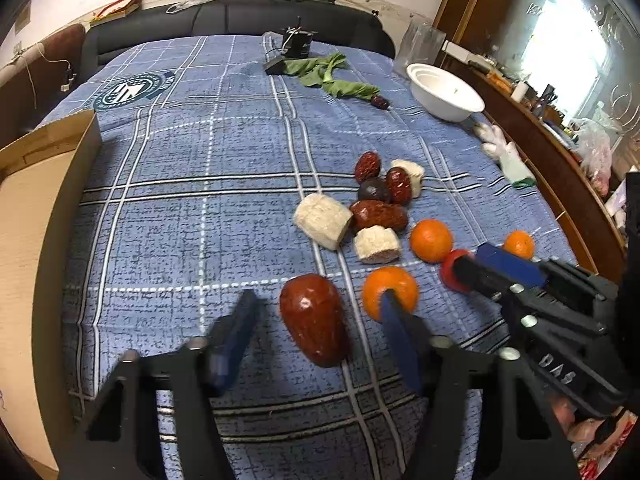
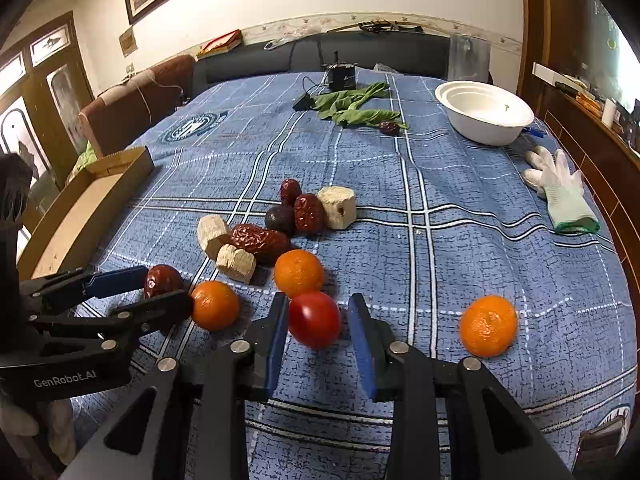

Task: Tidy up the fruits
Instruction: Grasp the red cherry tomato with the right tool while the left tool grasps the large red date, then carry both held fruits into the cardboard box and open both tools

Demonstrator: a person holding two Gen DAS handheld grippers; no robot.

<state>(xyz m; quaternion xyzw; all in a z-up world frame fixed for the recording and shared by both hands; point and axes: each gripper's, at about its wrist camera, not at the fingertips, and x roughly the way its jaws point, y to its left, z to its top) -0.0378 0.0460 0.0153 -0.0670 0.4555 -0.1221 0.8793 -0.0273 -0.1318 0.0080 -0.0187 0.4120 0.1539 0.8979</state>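
Straddling the red tomato (image 2: 315,319) on the blue plaid cloth (image 2: 460,208) with my right gripper (image 2: 318,322) spread wide, I should centre it before squeezing gently, while my left gripper (image 1: 316,312), also wide, brackets the big date (image 1: 314,318).

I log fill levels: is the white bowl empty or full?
Nearly empty: the bowl shows a bare white inside with only a tiny green speck.
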